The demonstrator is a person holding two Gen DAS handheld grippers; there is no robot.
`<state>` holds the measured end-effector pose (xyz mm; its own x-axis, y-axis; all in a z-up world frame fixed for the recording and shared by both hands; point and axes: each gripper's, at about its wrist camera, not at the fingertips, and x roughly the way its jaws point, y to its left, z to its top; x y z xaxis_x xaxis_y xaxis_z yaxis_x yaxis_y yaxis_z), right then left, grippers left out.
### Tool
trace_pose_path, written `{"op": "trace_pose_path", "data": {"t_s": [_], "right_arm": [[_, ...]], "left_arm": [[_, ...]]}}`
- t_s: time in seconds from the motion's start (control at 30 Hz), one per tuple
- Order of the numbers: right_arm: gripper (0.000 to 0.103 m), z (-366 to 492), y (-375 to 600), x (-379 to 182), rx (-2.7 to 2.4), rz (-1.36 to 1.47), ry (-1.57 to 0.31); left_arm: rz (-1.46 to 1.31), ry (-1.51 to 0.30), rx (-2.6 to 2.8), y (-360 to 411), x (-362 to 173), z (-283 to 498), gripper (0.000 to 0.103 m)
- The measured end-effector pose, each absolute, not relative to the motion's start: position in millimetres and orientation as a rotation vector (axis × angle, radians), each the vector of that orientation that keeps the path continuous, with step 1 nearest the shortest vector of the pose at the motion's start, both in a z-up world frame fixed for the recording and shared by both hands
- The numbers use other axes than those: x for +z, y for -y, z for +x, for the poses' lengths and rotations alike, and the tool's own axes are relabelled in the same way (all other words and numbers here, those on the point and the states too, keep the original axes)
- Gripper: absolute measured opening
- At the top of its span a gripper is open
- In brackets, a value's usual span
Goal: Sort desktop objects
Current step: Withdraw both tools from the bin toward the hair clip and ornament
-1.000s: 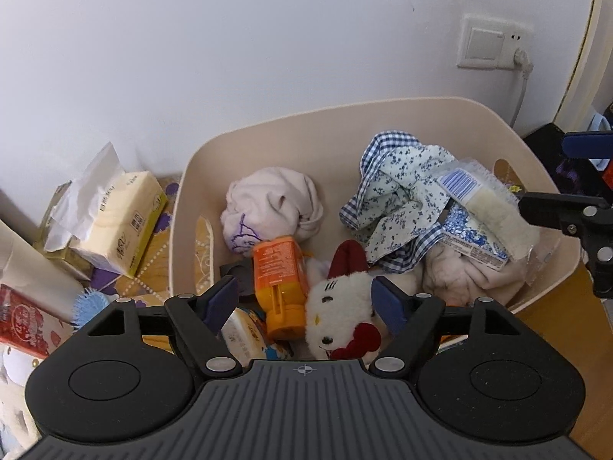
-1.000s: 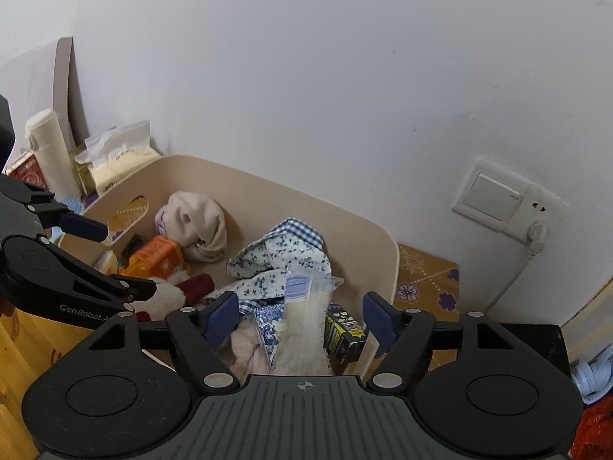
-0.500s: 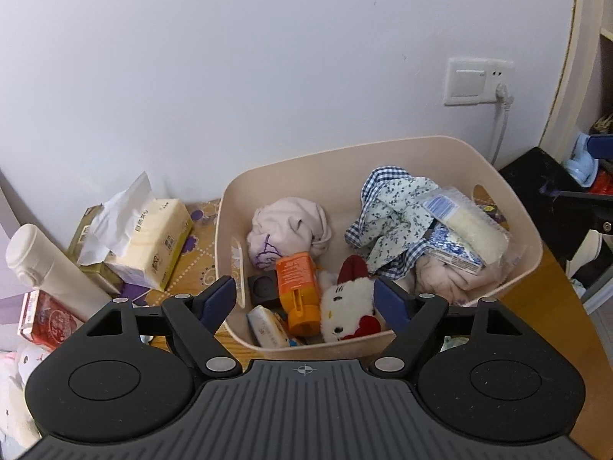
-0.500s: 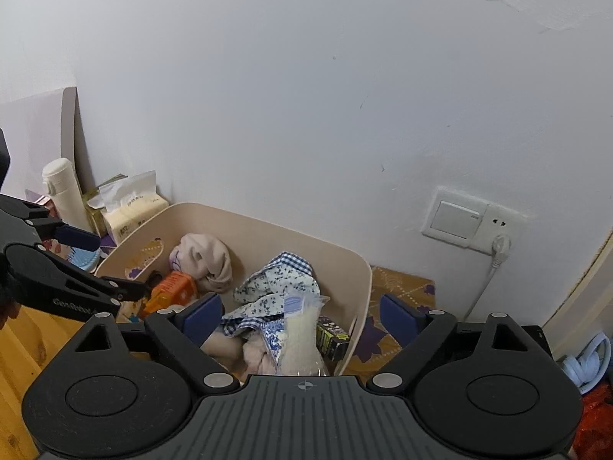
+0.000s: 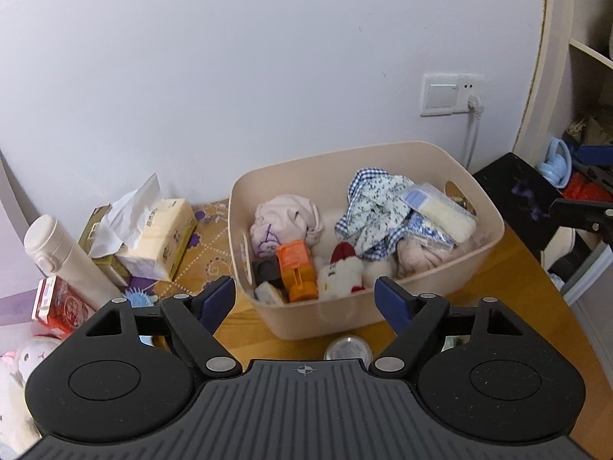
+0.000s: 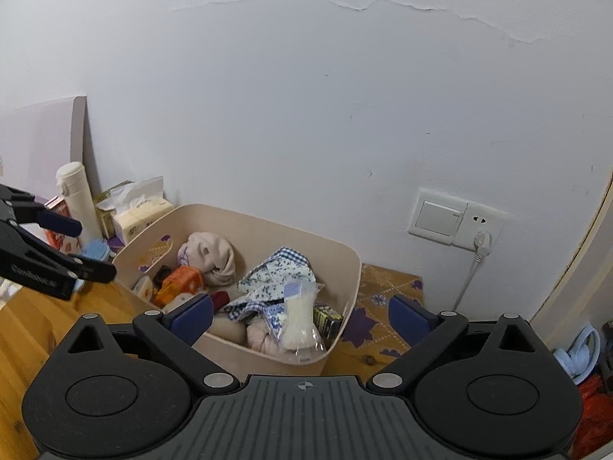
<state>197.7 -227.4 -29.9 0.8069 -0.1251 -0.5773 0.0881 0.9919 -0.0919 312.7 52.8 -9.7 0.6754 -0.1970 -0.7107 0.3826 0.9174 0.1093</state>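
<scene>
The bin (image 5: 440,280) is smooth matt plastic, holding soft cloth (image 5: 377,207) and a glossy plastic packet (image 5: 444,214). The desk (image 5: 509,268) is varnished wood; the tissues (image 5: 161,237) are paper.

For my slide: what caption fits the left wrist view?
Open left gripper before a beige plastic bin of sorted clutter.

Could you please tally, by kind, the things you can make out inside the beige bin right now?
In the beige bin, as far as shows:
Bundled cloths: 3 (pink bundle, blue floral cloth, pink cloth)
Plush toys: 1 (white plush)
Orange bottles: 1 (orange bottle)
Clear packets: 1 (clear packet)
Small boxes: 1 (dark box)
Total: 7; smaller items below are unclear.
</scene>
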Motion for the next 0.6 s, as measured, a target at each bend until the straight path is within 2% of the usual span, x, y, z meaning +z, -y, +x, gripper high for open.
{"op": "trace_pose_path", "data": {"t_s": [0.2, 0.6], "right_arm": [[0.103, 179, 227, -36, -0.105, -0.066, -0.609], [0.103, 162, 228, -73, -0.076, -0.107, -0.699]], "left_arm": [[0.281, -0.771, -0.354, -68, -21, 294, 0.082], [0.303, -0.811, -0.382, -85, -64, 276, 0.082]]}}
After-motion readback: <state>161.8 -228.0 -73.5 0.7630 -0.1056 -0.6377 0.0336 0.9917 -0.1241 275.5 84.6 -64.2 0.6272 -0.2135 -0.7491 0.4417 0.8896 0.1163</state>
